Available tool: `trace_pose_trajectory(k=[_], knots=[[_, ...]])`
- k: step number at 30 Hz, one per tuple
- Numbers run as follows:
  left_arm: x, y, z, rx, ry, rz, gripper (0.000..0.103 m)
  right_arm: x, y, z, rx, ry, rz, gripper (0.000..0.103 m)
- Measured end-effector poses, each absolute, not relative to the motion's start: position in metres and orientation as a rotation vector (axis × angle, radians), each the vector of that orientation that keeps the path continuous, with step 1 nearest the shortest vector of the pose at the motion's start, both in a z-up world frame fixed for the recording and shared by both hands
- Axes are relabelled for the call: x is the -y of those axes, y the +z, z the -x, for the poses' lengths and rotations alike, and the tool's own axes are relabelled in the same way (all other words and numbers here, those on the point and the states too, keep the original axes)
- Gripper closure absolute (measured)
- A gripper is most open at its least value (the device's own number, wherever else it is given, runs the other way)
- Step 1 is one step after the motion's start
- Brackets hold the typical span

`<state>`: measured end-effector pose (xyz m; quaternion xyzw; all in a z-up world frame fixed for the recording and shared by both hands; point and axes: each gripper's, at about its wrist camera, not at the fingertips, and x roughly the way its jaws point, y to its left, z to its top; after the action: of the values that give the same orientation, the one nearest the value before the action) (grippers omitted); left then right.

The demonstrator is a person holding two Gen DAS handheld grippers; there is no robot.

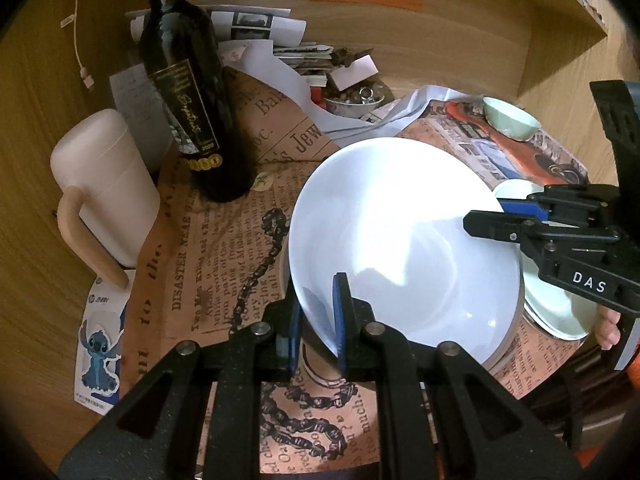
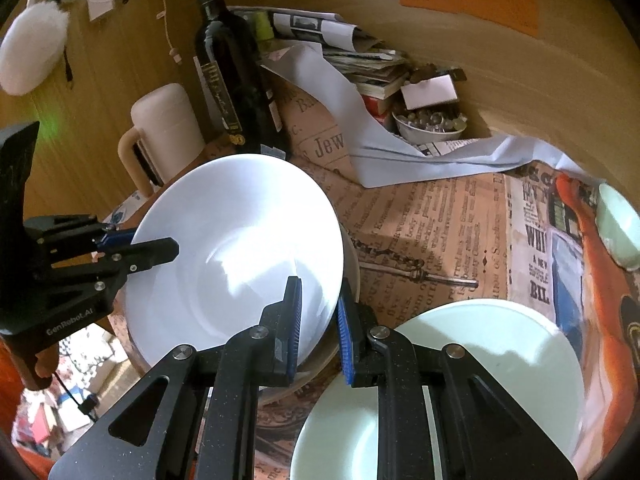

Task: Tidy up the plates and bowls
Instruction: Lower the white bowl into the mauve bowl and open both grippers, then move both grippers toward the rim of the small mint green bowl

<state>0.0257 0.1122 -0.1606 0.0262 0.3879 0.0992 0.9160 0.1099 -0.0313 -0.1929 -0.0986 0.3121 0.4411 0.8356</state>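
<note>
Both tongs, L (image 1: 316, 320) & R (image 2: 318, 328), pinching opposite rim edges of big white glossy bowl (image 1: 400, 240), tilted over stack. Prob. heavy, slippery, breakable; grip rim firm.

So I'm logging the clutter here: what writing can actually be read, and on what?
"DAS": right hand-held gripper.
"GenRobot.AI": left hand-held gripper.
"DISASTER", "Jew...": newspaper-print paper.
"2020": wine bottle; its script name is unreadable.
Orange note, carton: too blurred.
</note>
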Motion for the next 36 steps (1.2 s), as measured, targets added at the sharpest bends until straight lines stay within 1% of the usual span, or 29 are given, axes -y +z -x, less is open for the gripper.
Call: trace_pose_trajectory(k=[6, 12, 15, 16, 18, 20, 21, 22, 23, 24, 26, 29, 30, 32, 33, 34, 35, 36], knots=[[-0.105, -0.161, -0.029, -0.822, 0.279, -0.161, 0.090, 0.029, -0.196, -0.108, -0.651, 0.929, 0.245, 0.089], [-0.111, -0.167, -0.033, -0.846, 0.265, -0.143, 0.086, 0.029, -0.196, -0.110, -0.634, 0.930, 0.244, 0.089], [-0.112, -0.164, -0.033, -0.844, 0.256, -0.125, 0.086, 0.031, -0.196, -0.110, -0.635, 0.936, 0.250, 0.089], [-0.113, -0.161, -0.033, -0.836, 0.259, -0.124, 0.084, 0.033, -0.195, -0.109, -0.634, 0.935, 0.246, 0.089], [-0.114, -0.153, -0.031, -0.813, 0.265, -0.120, 0.084, 0.035, -0.192, -0.108, -0.631, 0.931, 0.243, 0.087], [-0.114, -0.145, -0.031, -0.796, 0.260, -0.103, 0.082, 0.040, -0.187, -0.106, -0.596, 0.897, 0.247, 0.085], [-0.113, -0.138, -0.030, -0.781, 0.252, -0.088, 0.080, 0.043, -0.184, -0.105, -0.578, 0.886, 0.244, 0.080], [-0.111, -0.134, -0.029, -0.768, 0.246, -0.080, 0.076, 0.048, -0.180, -0.106, -0.569, 0.886, 0.229, 0.076], [-0.108, -0.129, -0.029, -0.752, 0.241, -0.076, 0.069, 0.051, -0.178, -0.107, -0.565, 0.887, 0.216, 0.067], [-0.105, -0.122, -0.028, -0.730, 0.237, -0.074, 0.065, 0.056, -0.175, -0.109, -0.559, 0.881, 0.198, 0.062], [-0.098, -0.110, -0.026, -0.685, 0.230, -0.062, 0.051, 0.067, -0.171, -0.111, -0.548, 0.867, 0.171, 0.060], [-0.085, -0.091, -0.025, -0.635, 0.187, -0.021, 0.041, 0.089, -0.165, -0.117, -0.533, 0.834, 0.131, 0.060], [-0.078, -0.084, -0.027, -0.624, 0.155, 0.004, 0.039, 0.097, -0.163, -0.118, -0.524, 0.815, 0.121, 0.060], [-0.069, -0.075, -0.033, -0.614, 0.112, 0.040, 0.027, 0.112, -0.161, -0.123, -0.510, 0.776, 0.107, 0.059], [-0.063, -0.072, -0.038, -0.609, 0.091, 0.061, 0.023, 0.125, -0.159, -0.126, -0.502, 0.746, 0.093, 0.058], [-0.057, -0.069, -0.043, -0.606, 0.072, 0.078, 0.015, 0.133, -0.158, -0.130, -0.499, 0.727, 0.083, 0.058], [-0.052, -0.067, -0.050, -0.603, 0.058, 0.091, 0.012, 0.143, -0.158, -0.134, -0.495, 0.701, 0.072, 0.057], [-0.046, -0.067, -0.058, -0.604, 0.049, 0.098, 0.012, 0.154, -0.157, -0.138, -0.490, 0.669, 0.060, 0.057]])
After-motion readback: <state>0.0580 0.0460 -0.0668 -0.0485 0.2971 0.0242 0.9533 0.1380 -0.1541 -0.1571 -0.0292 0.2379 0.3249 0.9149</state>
